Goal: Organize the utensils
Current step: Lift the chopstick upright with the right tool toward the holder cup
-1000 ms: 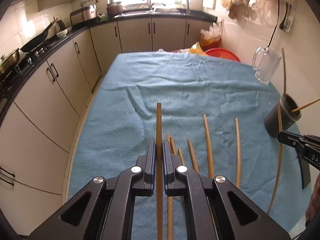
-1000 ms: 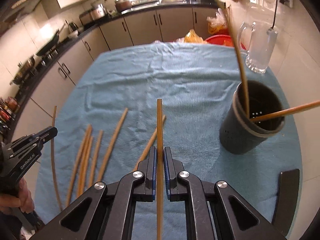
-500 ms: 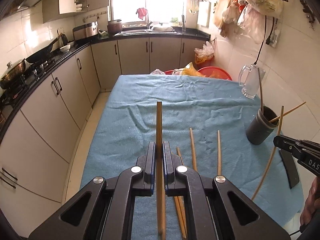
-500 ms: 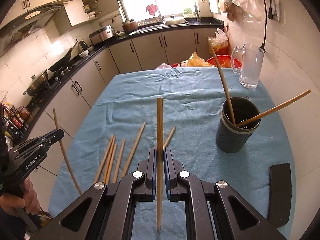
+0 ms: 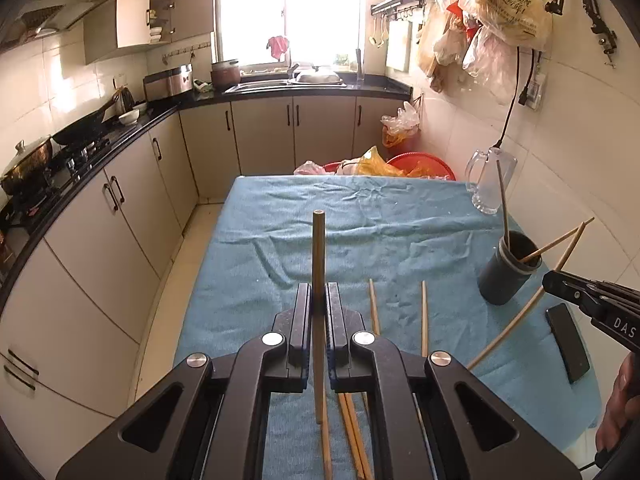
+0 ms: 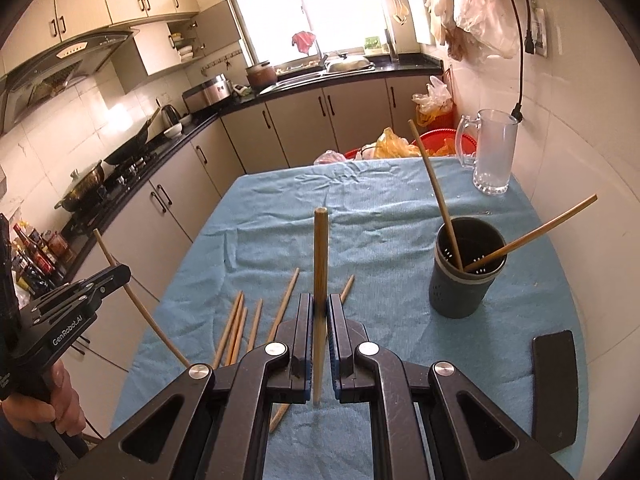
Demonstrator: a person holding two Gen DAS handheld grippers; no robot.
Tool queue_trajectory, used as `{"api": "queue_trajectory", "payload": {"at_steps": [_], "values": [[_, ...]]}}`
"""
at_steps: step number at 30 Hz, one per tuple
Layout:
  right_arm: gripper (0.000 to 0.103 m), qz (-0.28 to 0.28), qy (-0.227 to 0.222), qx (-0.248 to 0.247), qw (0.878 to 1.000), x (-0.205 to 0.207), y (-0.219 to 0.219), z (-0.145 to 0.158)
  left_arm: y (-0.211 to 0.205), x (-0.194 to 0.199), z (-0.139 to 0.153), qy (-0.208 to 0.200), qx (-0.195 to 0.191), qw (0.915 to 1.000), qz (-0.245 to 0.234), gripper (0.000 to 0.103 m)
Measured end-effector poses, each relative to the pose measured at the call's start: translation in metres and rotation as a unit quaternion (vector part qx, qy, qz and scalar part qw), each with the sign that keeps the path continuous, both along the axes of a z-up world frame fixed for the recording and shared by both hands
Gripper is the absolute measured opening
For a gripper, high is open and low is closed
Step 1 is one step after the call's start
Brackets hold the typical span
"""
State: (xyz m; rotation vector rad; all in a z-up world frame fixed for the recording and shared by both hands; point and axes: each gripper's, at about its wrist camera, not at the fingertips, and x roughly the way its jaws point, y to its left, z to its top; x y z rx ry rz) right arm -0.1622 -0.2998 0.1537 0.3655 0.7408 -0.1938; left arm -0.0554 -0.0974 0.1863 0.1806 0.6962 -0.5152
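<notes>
My left gripper (image 5: 318, 296) is shut on a wooden chopstick (image 5: 318, 248) and holds it above the blue cloth (image 5: 360, 232). My right gripper (image 6: 319, 306) is shut on another chopstick (image 6: 320, 252), also raised. A dark grey holder (image 6: 464, 276) stands at the right with two chopsticks leaning in it; it also shows in the left wrist view (image 5: 508, 272). Several loose chopsticks (image 6: 256, 316) lie on the cloth at the left. The right gripper appears at the right edge of the left wrist view (image 5: 552, 280).
A glass mug (image 6: 494, 152) stands at the far right corner of the table. A black flat object (image 6: 554, 384) lies near the front right. Kitchen cabinets (image 5: 100, 216) run along the left, the wall is close on the right.
Both grippers have lifted and drawn back from the table, each still holding its chopstick. More of the kitchen and table now shows.
</notes>
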Motion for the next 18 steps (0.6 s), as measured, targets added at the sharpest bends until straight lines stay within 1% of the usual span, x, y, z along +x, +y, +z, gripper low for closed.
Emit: {"api": "queue_trajectory", "payload": {"at_steps": [6,18], "values": [[0.007,-0.006,-0.015,-0.001,1.0,-0.002,-0.004,0.011,-0.004,0.001,0.01,-0.01,-0.005,0.9999,-0.006,0.006],[0.007,-0.032,-0.034,0.0,0.999,-0.018,-0.019,0.031,-0.018,0.001,0.03,-0.025,-0.018,0.9991,-0.027,0.006]]}}
